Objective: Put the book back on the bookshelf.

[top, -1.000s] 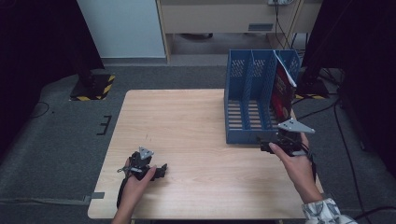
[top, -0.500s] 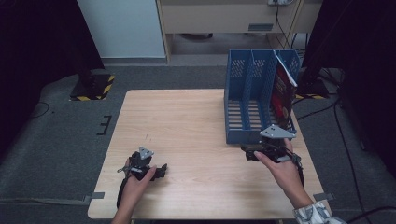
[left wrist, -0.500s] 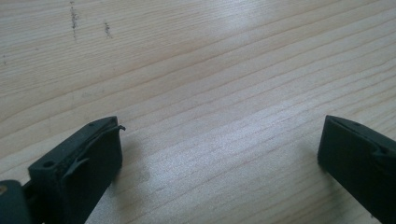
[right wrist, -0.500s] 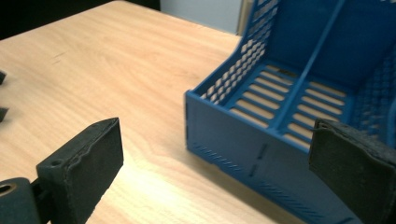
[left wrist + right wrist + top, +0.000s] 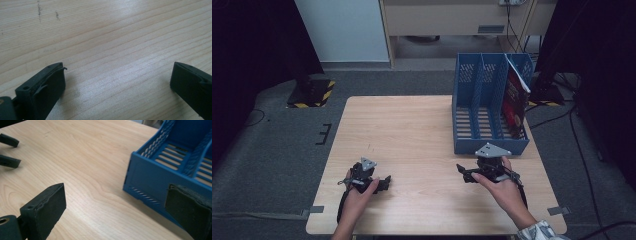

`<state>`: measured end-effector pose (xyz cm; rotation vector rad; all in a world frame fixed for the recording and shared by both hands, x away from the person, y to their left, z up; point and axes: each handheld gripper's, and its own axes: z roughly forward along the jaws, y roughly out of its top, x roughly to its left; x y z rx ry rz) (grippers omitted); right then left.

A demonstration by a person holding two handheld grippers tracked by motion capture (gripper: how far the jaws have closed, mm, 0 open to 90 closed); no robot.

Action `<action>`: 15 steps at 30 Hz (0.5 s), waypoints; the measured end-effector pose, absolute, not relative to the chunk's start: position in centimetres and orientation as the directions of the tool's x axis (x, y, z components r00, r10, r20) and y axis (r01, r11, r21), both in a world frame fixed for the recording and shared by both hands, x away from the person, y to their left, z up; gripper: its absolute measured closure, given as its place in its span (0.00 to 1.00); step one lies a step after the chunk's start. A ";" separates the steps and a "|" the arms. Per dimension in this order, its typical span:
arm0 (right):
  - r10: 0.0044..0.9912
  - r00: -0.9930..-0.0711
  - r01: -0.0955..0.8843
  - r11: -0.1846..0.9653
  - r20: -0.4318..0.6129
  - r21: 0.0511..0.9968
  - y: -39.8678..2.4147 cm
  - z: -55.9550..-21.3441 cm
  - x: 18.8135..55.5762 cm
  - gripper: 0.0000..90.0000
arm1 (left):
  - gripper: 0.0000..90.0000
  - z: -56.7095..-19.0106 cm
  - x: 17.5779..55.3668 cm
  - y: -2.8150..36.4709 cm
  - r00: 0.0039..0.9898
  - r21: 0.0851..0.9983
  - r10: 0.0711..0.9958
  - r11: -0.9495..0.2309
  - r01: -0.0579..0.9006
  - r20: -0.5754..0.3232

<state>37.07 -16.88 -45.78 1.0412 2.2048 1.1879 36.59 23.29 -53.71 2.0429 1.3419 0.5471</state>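
- The light wooden rectangular table (image 5: 412, 130) stands on a grey carpeted floor (image 5: 272, 145), its pale grain running across both gripper views.
- The blue plastic slatted file rack with three compartments (image 5: 482, 107) stands upright at the table's far right part; in the right gripper view its near corner and front wall (image 5: 150, 182) sit just ahead of the right-hand jaw.
- A red-covered book with white page edges (image 5: 514, 100) leans tilted in the rack's rightmost compartment.
- The right black two-jaw gripper with a grey three-cornered plate (image 5: 467, 175) lies low over the table just in front of the rack, held by the person's right hand (image 5: 499, 187); its jaws are spread wide and released, with nothing between them.
- The left black two-jaw gripper (image 5: 384, 182) rests near the table's front left, in the person's left hand (image 5: 359, 192); its jaws (image 5: 117, 82) are likewise parted wide over bare wood, grasping nothing.
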 end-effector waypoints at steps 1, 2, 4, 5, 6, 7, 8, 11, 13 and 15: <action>0.778 -0.629 0.419 0.353 -0.013 0.837 -16.7 -45.9 37.0 0.05 | 0.00 -53.7 36.6 23.3 0.396 0.696 0.918 -0.286 0.658 0.003; 0.773 -0.634 0.418 0.359 -0.014 0.835 -16.5 -46.1 36.9 0.05 | 0.00 -53.7 36.6 23.3 0.396 0.696 0.918 -0.286 0.658 0.003; 0.765 -0.644 0.419 0.368 -0.015 0.830 -16.1 -46.4 36.8 0.04 | 0.00 -53.7 36.6 23.3 0.396 0.696 0.918 -0.286 0.658 0.003; 0.766 -0.643 0.421 0.368 -0.013 0.829 -16.0 -46.6 36.8 0.05 | 0.00 -53.7 36.6 23.3 0.396 0.696 0.918 -0.286 0.658 0.003; 0.762 -0.647 0.424 0.372 -0.012 0.826 -15.8 -46.8 36.7 0.05 | 0.00 -53.7 36.6 23.3 0.396 0.696 0.918 -0.286 0.658 0.003; 0.760 -0.650 0.425 0.377 -0.011 0.823 -15.7 -47.0 36.7 0.05 | 0.00 -53.7 36.6 23.3 0.396 0.696 0.918 -0.286 0.658 0.003; 0.758 -0.652 0.427 0.379 -0.011 0.821 -15.5 -47.1 36.7 0.05 | 0.00 -53.7 36.6 23.3 0.396 0.696 0.918 -0.286 0.658 0.003; 0.750 -0.661 0.430 0.390 -0.010 0.814 -15.0 -47.6 36.6 0.05 | 0.00 -53.7 36.6 23.3 0.397 0.696 0.918 -0.287 0.658 0.003; 0.748 -0.664 0.434 0.394 -0.008 0.810 -14.6 -48.0 36.6 0.05 | 0.00 -53.7 36.6 23.3 0.397 0.696 0.918 -0.286 0.658 0.003; 0.739 -0.673 0.438 0.406 -0.007 0.802 -14.2 -48.4 36.6 0.05 | 0.00 -53.7 36.6 23.3 0.397 0.696 0.918 -0.287 0.658 0.003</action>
